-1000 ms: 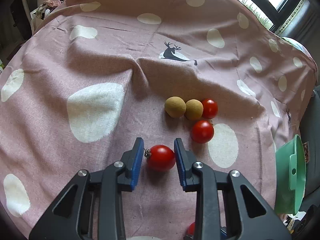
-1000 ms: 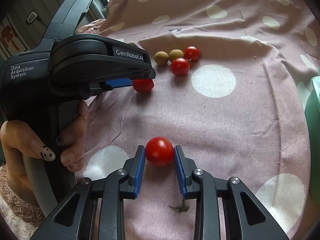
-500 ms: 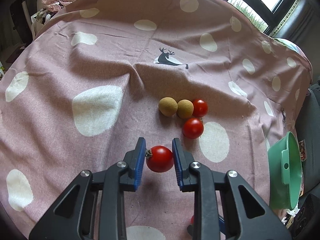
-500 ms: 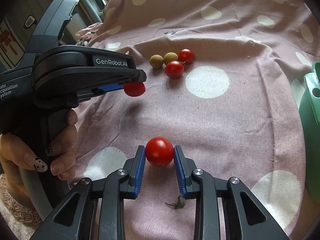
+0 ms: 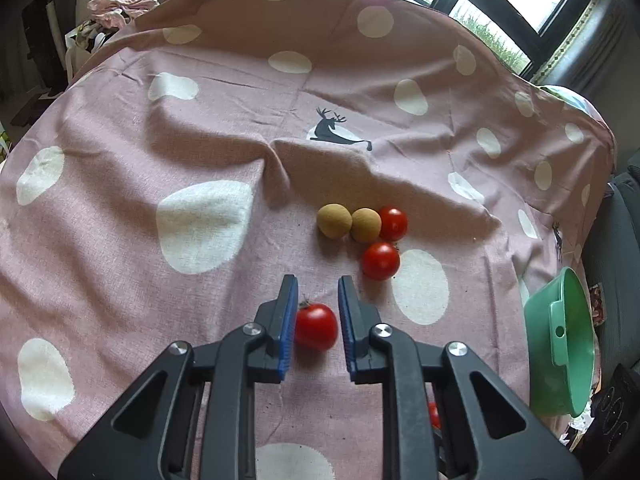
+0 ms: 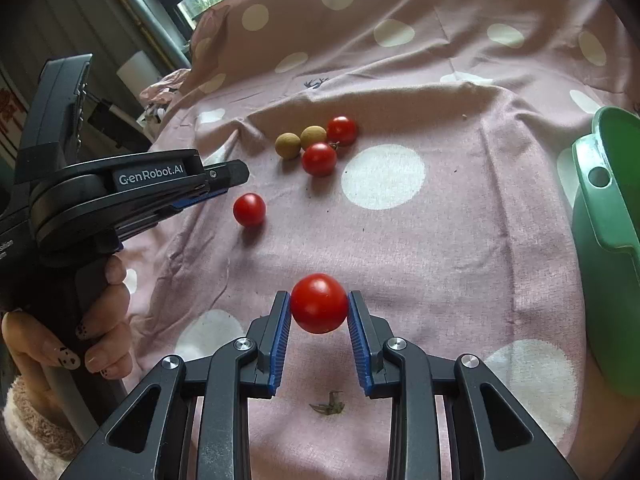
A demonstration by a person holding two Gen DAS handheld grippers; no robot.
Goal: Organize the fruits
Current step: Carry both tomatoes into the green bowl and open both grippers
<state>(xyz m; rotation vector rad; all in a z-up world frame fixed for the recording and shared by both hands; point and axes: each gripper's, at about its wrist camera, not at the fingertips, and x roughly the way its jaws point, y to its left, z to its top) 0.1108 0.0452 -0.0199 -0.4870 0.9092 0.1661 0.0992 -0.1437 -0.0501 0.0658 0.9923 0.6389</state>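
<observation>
Jaws, your right gripper [image 6: 319, 298]: clamped on tomato [image 6: 319, 310]. Jaws, your left gripper [image 5: 318, 285]: closed, empty; loose tomato [image 5: 316, 327] on cloth [image 5: 200, 280].

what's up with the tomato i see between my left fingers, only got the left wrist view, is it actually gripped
Observer: No. From the right wrist view the loose tomato sits on the cloth, below the left gripper, whose jaws are shut and empty.
Operator: ok and my right gripper
Observer: The right gripper is shut on the held tomato, raised off the cloth.
Operator: anything under it
Observer: Only a loose green stem lying on the cloth.
</observation>
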